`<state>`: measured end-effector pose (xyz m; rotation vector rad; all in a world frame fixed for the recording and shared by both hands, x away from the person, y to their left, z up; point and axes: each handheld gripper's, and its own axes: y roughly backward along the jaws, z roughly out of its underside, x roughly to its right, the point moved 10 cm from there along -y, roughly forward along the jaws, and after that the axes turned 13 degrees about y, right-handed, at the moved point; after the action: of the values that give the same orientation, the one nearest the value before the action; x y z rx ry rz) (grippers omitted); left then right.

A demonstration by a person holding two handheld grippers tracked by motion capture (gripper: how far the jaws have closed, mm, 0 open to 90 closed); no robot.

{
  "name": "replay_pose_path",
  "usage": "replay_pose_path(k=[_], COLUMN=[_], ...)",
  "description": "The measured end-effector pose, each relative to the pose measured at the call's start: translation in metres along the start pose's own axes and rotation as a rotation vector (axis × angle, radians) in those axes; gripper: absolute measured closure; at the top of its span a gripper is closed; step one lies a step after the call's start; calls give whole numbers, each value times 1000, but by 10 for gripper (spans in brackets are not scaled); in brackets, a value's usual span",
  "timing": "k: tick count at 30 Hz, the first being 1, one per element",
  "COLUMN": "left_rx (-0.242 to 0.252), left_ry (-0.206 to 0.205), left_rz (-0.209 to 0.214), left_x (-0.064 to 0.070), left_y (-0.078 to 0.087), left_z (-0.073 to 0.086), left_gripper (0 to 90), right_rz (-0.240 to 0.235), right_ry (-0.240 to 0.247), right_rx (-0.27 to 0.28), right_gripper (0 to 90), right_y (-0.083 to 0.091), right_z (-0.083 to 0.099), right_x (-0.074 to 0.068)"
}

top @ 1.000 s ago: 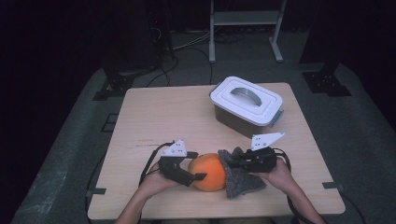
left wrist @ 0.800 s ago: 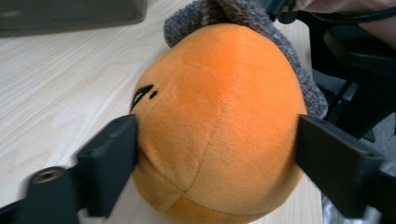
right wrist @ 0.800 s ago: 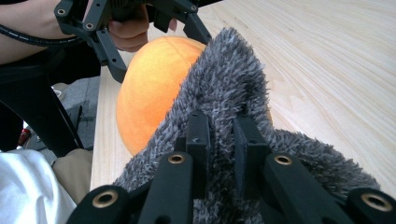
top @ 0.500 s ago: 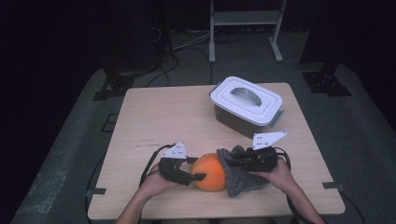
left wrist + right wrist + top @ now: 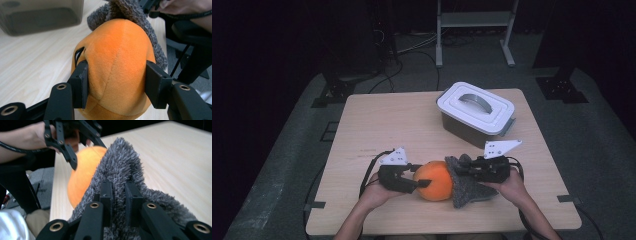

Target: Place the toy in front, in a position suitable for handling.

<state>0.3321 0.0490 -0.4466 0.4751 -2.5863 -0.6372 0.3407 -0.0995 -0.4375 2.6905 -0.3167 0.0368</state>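
Your left hand-held gripper [image 5: 116, 85] squeezes the orange plush ball [image 5: 117, 65]; your right hand-held gripper [image 5: 117, 192] pinches the grey fuzzy cloth [image 5: 120, 170] beside it.

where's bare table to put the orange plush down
The far left of the table, left of the lidded box, is bare. So is the strip between the box and the grippers. The near edge is crowded: left gripper clamps the orange plush, right gripper pinches the grey cloth.
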Motion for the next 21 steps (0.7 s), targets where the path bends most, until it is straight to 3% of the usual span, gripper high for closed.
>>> replay_pose_path(k=[4, 8, 10, 15, 18, 21], left_rx=[8, -14, -16, 2, -28, -38], left_ry=[-1, -16, -17, 0, 15, 54], left_rz=[-14, -24, -19, 11, 1, 48], left_x=[-1, -3, -3, -5, -12, -14], left_y=[5, 3, 2, 3, 1, -2], left_z=[-2, 4, 4, 3, 9, 15], left_gripper=[441, 436, 423, 281, 155, 172], right_rz=[-2, -19, -34, -35, -28, -25], right_ry=[15, 10, -19, -35, -41, -50], right_rx=[17, -98, -88, -101, -108, -107], right_gripper=[778, 778, 778, 777, 776, 774], right_y=[-2, -17, -22, -20, -19, -18], right_z=[-7, 18, 25, 32, 36, 37], right_x=[-4, -3, -4, 0, 1, 3])
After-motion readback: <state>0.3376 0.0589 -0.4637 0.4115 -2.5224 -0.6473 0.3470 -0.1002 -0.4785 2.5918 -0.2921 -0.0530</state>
